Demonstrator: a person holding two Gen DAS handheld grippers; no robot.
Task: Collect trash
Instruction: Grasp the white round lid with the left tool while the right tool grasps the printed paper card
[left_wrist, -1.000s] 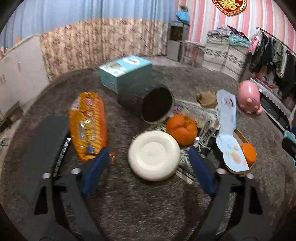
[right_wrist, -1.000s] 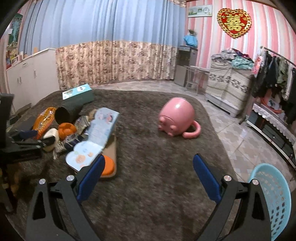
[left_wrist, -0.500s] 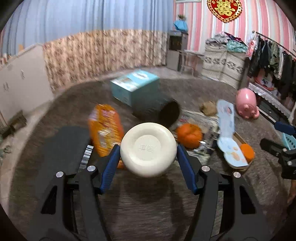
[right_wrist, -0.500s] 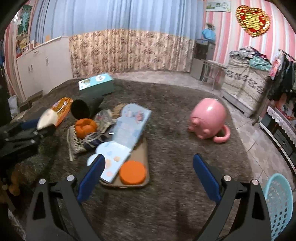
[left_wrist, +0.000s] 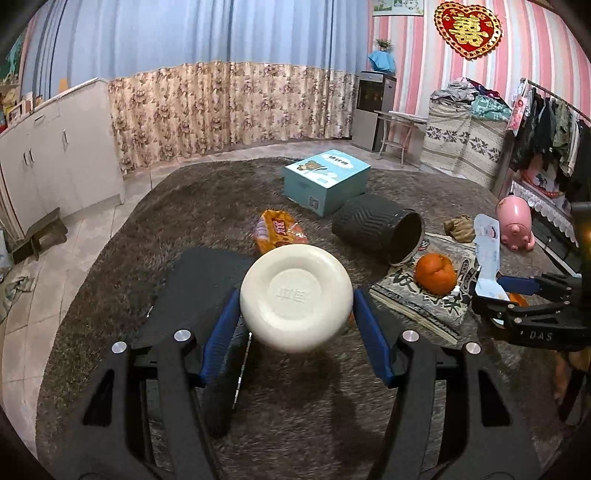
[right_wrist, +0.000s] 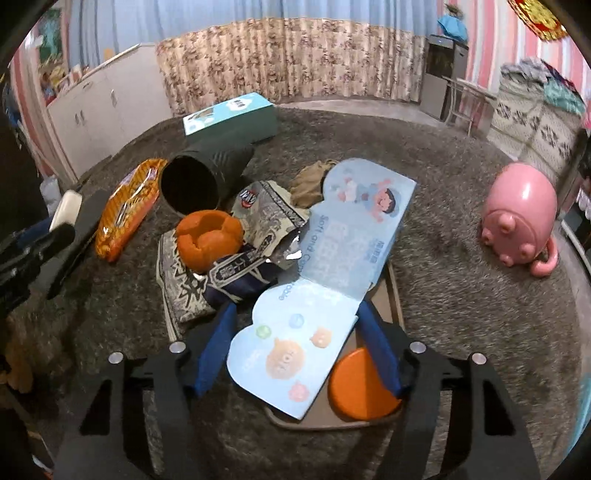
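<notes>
My left gripper (left_wrist: 295, 295) is shut on a white round container (left_wrist: 295, 295), held off the brown carpet. A black bin (left_wrist: 376, 229) lies on its side beyond it, with an orange snack bag (left_wrist: 277, 232) to its left and an orange peel (left_wrist: 434, 273) on grey wrappers (left_wrist: 424, 299) to its right. My right gripper (right_wrist: 295, 314) points down over a light blue card package (right_wrist: 332, 258) on a brown tray (right_wrist: 391, 295). Its jaws are closing with the card's lower end between them. An orange disc (right_wrist: 362, 384) lies by the right finger.
A teal box (left_wrist: 325, 181) stands behind the bin. A pink pig toy (right_wrist: 517, 218) sits at the right on the carpet. A flat black sheet (left_wrist: 199, 288) lies under the left gripper. White cabinets (left_wrist: 55, 155) line the left wall; clothes racks stand at the right.
The left gripper closed on the white container and lifted it off the carpet. The right gripper came forward and down over the blue card, and its jaws narrowed.
</notes>
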